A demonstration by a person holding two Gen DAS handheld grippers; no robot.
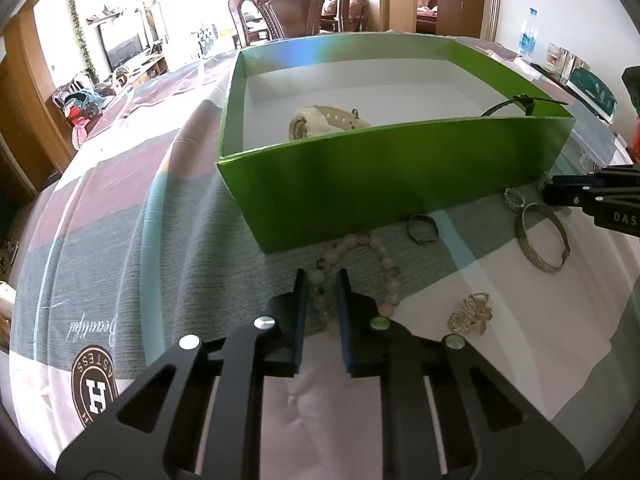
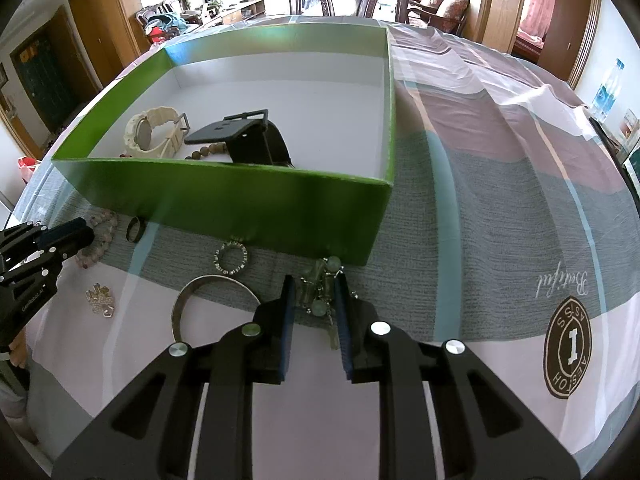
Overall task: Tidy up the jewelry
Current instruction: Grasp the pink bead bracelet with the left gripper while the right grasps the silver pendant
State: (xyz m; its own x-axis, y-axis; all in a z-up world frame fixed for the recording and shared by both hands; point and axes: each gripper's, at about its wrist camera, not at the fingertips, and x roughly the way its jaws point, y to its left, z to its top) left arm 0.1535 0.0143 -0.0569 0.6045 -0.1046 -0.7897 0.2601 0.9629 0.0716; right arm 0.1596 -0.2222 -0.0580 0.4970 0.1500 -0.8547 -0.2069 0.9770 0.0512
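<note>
A green box [image 1: 360,168] [image 2: 224,200] stands on the table; it holds a cream watch [image 2: 150,132], a black watch [image 2: 252,140] and brown beads [image 2: 202,154]. My left gripper [image 1: 321,280] is part open, its fingers astride a pink bead bracelet [image 1: 380,256] on the cloth. My right gripper [image 2: 316,284] is part open around a green bead and chain piece [image 2: 320,280] lying by the box's near corner. Loose on the cloth are a metal bangle [image 1: 542,236] [image 2: 192,300], a dark ring [image 1: 422,229] [image 2: 135,229], a sparkly ring [image 2: 231,257] and a gold brooch [image 1: 470,316] [image 2: 100,299].
The table wears a striped cloth with a round logo [image 2: 568,356]. A carved wooden chair [image 1: 288,8] stands at the far side. A water bottle [image 1: 528,34] and small boxes [image 1: 588,84] sit at the far right.
</note>
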